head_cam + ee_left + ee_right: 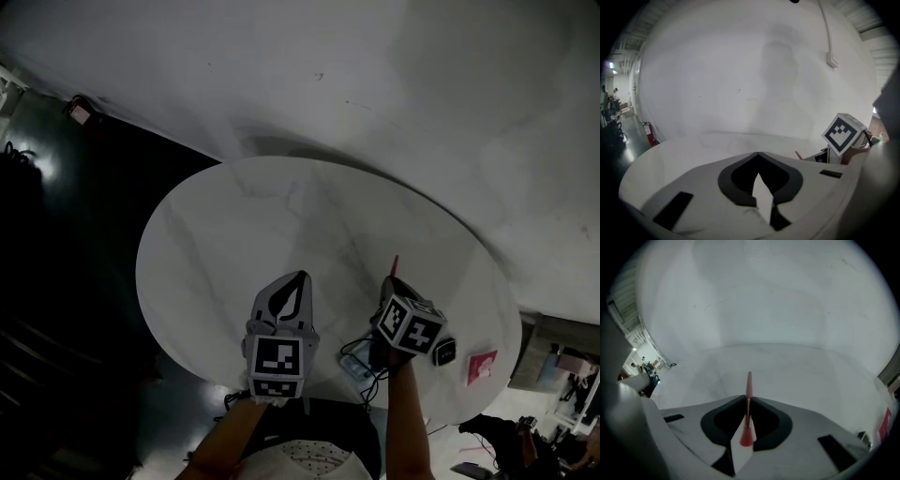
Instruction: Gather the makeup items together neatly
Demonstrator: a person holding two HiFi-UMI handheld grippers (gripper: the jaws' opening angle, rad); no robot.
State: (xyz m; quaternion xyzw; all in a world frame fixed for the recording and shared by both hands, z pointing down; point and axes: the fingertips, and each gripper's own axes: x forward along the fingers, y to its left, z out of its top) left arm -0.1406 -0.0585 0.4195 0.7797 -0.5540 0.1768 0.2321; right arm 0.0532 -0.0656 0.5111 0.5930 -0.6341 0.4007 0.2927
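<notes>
Round white table [281, 216], dim light. Most of the top is bare; the few small things sit at the near right edge.

Right gripper [392, 281]: jaws clamped on a red stick [394, 264], thin, probably a lip or eye pencil. In the right gripper view the stick [749, 383] runs straight out between the pads, with its wider end back in the throat and its narrow end past the tips. It is lifted clear of the table and points away from the person.

Left gripper [296, 281]: jaws pressed together with nothing between them, hanging over the near middle of the table, beside the right one.

Near right edge: 1 small dark case [444, 352] and 1 pink item [482, 366], close together. A pale blue thing [356, 364] with cables lies under the right gripper; I cannot tell what it is.

Step in hand, as I judge it: carrying 1 item to the pile. The task looks early or midway, with nothing grouped around the stick yet.

Next move: lower the stick flat beside the dark case, lined up with it, then ease the jaws apart slowly because a round stick may roll.
</notes>
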